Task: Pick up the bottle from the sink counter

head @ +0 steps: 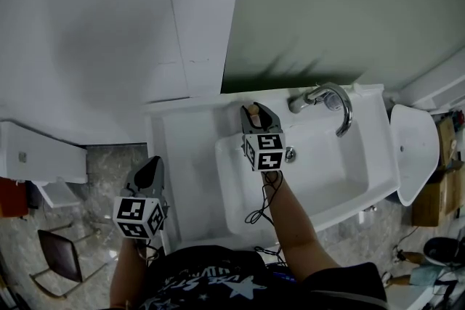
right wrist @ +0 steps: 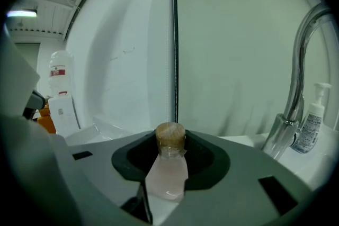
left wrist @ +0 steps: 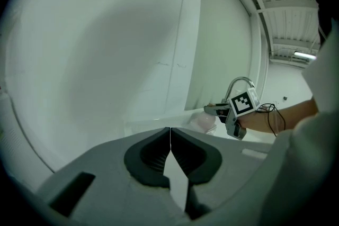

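A small clear bottle (right wrist: 168,169) of pinkish liquid with a cork stopper stands upright between the jaws of my right gripper (right wrist: 170,148), whose pads lie against both its sides. In the head view the right gripper (head: 256,116) is at the back rim of the sink counter (head: 182,149), just left of the faucet, with the bottle's (head: 253,111) cork showing between the fingers. My left gripper (head: 149,172) hangs off the counter's left edge, above the floor. Its jaws (left wrist: 170,135) meet with nothing between them. The left gripper view shows the bottle (left wrist: 203,121) far off under the right gripper (left wrist: 220,109).
A chrome faucet (head: 330,102) arches over the white basin (head: 327,170) right of the bottle. A pump bottle (right wrist: 310,120) stands behind the faucet. A white oval lid (head: 410,152) lies past the sink's right end. White wall panels (head: 109,25) rise close behind. A chair (head: 62,250) stands lower left.
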Demonstrator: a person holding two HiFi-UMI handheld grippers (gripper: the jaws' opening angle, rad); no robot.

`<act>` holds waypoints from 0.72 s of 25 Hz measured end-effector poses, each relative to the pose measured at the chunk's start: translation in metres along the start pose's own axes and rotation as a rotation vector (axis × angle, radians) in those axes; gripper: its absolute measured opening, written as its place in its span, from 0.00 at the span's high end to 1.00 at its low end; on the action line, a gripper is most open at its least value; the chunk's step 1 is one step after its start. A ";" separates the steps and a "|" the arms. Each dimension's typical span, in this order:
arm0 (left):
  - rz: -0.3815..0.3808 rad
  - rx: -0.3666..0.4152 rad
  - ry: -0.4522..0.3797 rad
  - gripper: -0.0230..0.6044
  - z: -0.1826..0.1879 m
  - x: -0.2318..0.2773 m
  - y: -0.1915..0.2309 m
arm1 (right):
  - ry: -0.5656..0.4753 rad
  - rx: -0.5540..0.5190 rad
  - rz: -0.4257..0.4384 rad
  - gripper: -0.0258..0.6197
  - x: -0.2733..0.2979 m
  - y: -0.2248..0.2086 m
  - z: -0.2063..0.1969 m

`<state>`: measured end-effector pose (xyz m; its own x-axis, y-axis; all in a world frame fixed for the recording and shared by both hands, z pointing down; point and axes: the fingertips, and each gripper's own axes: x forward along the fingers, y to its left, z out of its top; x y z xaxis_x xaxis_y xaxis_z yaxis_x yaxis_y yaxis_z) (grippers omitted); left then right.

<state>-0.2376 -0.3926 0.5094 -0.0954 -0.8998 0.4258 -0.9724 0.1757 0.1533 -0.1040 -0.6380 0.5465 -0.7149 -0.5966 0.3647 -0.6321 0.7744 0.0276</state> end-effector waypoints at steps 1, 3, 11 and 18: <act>0.000 0.000 -0.007 0.93 0.001 -0.003 0.000 | -0.004 0.004 0.001 0.74 -0.004 0.002 0.002; -0.004 0.001 -0.021 0.93 0.004 -0.009 0.000 | -0.014 0.005 0.001 0.74 -0.014 0.006 0.008; -0.062 0.039 -0.075 0.93 0.013 -0.040 -0.012 | -0.074 0.006 -0.007 0.74 -0.073 0.028 0.041; -0.134 0.068 -0.091 0.93 0.007 -0.079 -0.024 | -0.091 0.030 -0.044 0.74 -0.130 0.059 0.044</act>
<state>-0.2083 -0.3282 0.4660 0.0207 -0.9462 0.3230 -0.9896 0.0267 0.1416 -0.0616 -0.5238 0.4601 -0.7096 -0.6474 0.2781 -0.6710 0.7413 0.0136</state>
